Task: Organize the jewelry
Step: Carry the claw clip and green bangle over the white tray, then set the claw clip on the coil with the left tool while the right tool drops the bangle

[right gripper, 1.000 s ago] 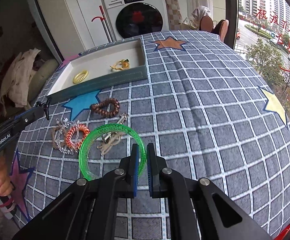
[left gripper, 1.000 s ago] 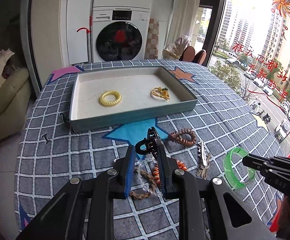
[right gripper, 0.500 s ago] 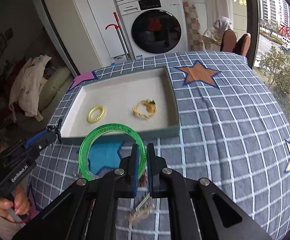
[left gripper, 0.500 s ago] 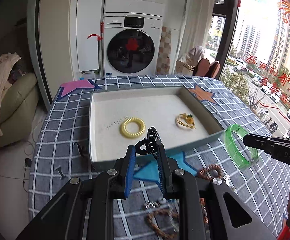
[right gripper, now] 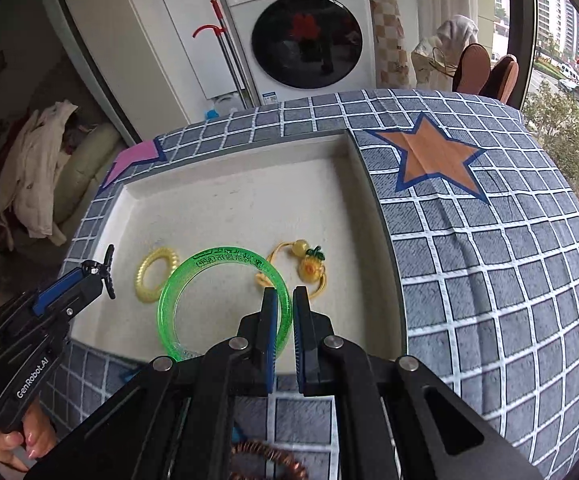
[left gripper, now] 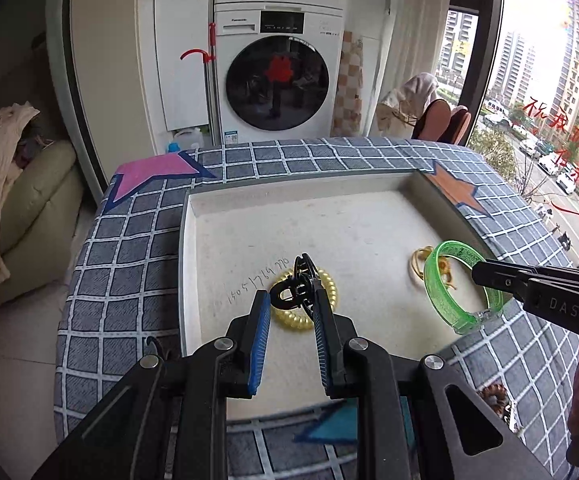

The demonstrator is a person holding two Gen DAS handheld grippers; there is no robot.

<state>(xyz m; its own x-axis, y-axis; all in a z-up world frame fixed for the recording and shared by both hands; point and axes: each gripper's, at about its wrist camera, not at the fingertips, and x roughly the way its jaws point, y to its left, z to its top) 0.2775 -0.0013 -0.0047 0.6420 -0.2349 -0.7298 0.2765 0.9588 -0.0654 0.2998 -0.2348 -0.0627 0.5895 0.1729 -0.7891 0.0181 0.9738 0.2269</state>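
Note:
My left gripper (left gripper: 291, 298) is shut on a black hair claw (left gripper: 298, 286), held over the near left part of the white-lined tray (left gripper: 187, 248). Under it lies a yellow spiral hair tie (left gripper: 327, 280). My right gripper (right gripper: 285, 294) is shut on the rim of a translucent green bangle (right gripper: 193, 276), hanging over the tray's near right side. A yellow cord charm with a small pineapple (right gripper: 311, 268) lies on the tray floor just beyond the bangle. From the right wrist view the left gripper (right gripper: 103, 270) and its claw show at the left; the yellow tie (right gripper: 149, 276) lies beside them.
The tray (right gripper: 373, 208) sits on a grey checked cloth with coloured stars (right gripper: 429, 160). A brown spiral hair tie (left gripper: 493, 396) lies on the cloth in front of the tray. A washing machine (left gripper: 277, 80) stands beyond the table, a sofa with clothes (left gripper: 5, 184) to the left.
Both grippers have travelled forward from the loose jewelry on the cloth to above the tray, carrying the black claw and the green bangle. Neither grip has changed.

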